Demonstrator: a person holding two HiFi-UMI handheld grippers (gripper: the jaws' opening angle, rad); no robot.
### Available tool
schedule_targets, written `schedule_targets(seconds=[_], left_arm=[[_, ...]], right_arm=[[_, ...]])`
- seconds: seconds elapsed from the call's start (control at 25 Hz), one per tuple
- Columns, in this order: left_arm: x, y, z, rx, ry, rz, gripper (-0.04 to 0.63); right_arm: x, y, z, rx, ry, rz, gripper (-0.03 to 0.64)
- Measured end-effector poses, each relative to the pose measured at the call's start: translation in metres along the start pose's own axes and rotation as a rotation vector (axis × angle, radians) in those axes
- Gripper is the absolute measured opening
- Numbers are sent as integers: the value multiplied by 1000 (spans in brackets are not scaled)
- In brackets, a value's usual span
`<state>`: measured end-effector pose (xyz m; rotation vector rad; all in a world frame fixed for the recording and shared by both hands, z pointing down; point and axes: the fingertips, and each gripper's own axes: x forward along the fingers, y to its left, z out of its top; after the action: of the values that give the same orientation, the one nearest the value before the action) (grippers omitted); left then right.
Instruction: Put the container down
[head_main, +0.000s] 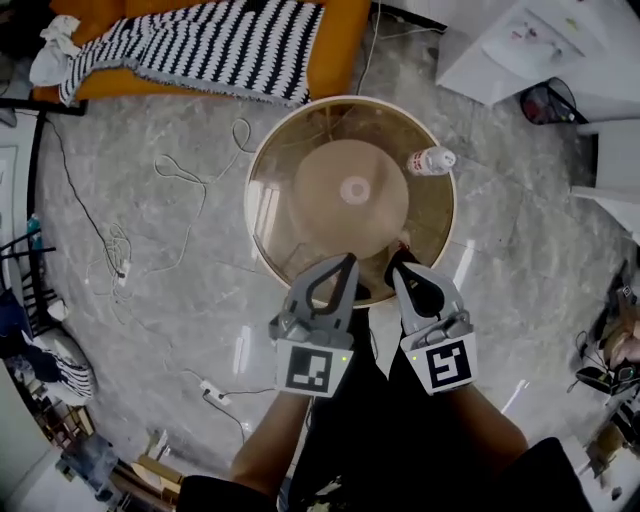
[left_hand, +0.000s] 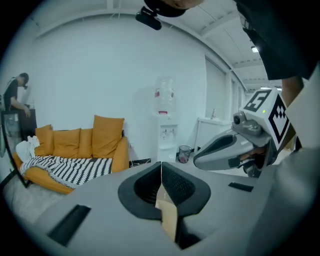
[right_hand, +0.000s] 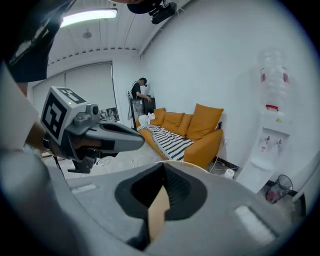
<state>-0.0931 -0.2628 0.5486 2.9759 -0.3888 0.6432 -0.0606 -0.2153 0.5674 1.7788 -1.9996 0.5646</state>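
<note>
A small white bottle (head_main: 430, 160) with a reddish label lies on its side on the far right of the round glass-topped table (head_main: 252, 190). Both grippers hover side by side over the table's near edge, well short of the bottle. My left gripper (head_main: 346, 264) has its pads pressed together along a thin line (left_hand: 161, 172), and nothing shows between them. My right gripper (head_main: 401, 266) is likewise shut with nothing held (right_hand: 163, 175). Each gripper shows in the other's view: the right gripper (left_hand: 235, 145) and the left gripper (right_hand: 100, 135).
An orange sofa (head_main: 335, 40) with a black-and-white striped blanket (head_main: 200, 40) stands beyond the table. Loose cables (head_main: 180, 170) and a power strip (head_main: 215, 392) lie on the marble floor at left. A white cabinet (head_main: 540, 40), a bin (head_main: 548, 100) and a water dispenser (left_hand: 167, 120) are at right. A person (right_hand: 140, 92) stands far back.
</note>
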Motion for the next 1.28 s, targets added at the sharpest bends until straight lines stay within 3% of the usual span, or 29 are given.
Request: schedule_targets(seconds=[0.24,0.44,0.64,0.8,1.0,1.16,1.28], left_arm=[[-62,-8,54,-67,-56,39,18],[-93,-20,105,-66,-121,54,15],[-132,-32,155,-16,-209,51,15],[-162,-31,178,-94,-220,78,15],[-171,-25,203,-31,-245,89,15],[-170,-33,220,96,-291,65,15],[-168,-36,218,95,-289,51,15]], right_arm=[[-59,9,49,-25,-63,-46,-5],[-97,11,99,4,-146,-66,-5],[-125,27,144,8,-234,-57,-5],[-146,39,167,-18,-274,-54,-5],[-163,33,175,-39,-277,-74,-5],[-166,30,181,-51,-286,-89,-5],[-169,32,185,-69,-285,-88,-6]])
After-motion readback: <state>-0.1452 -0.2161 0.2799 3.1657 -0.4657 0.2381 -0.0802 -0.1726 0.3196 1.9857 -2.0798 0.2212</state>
